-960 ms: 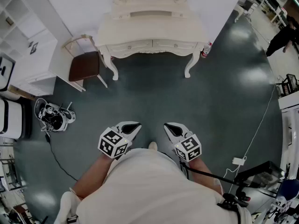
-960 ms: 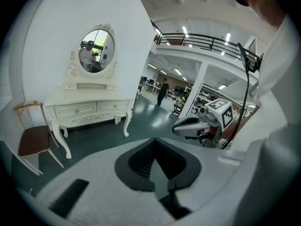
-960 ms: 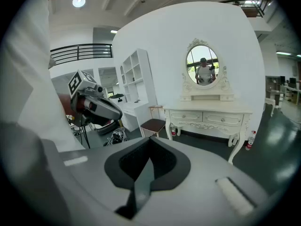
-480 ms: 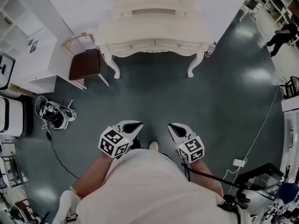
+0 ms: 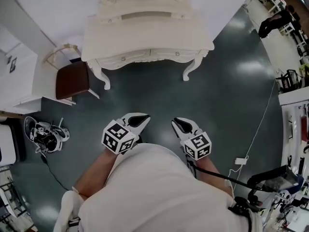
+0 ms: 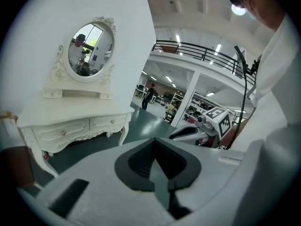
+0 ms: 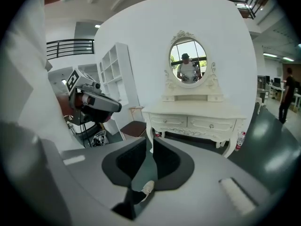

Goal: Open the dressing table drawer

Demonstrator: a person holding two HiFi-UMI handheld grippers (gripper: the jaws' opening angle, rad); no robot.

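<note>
The cream dressing table [image 5: 145, 30] stands against the far wall, with an oval mirror [image 7: 188, 62] on top. Under its top are two shut drawers side by side, the left drawer [image 5: 123, 58] and the right drawer [image 5: 176, 53], each with a small knob. Both grippers are held close to my body, far short of the table. My left gripper [image 5: 142, 118] is empty and its fingertips meet. My right gripper [image 5: 177, 123] is opening, with a narrow gap and nothing between the jaws. It looks at the drawers [image 7: 190, 122]. The left gripper view shows the table [image 6: 70, 117] off to its left.
A chair with a brown seat [image 5: 71, 79] stands left of the table, beside a white shelf unit [image 5: 21, 88]. A small device with a black cable [image 5: 46, 134] lies on the floor at left. A white cable and plug [image 5: 240, 161] run along the right. A person [image 5: 275, 23] stands far right.
The dressing table has come nearer and slid left in the head view, as have the chair and floor device. Both grippers keep their place in front of my body.
</note>
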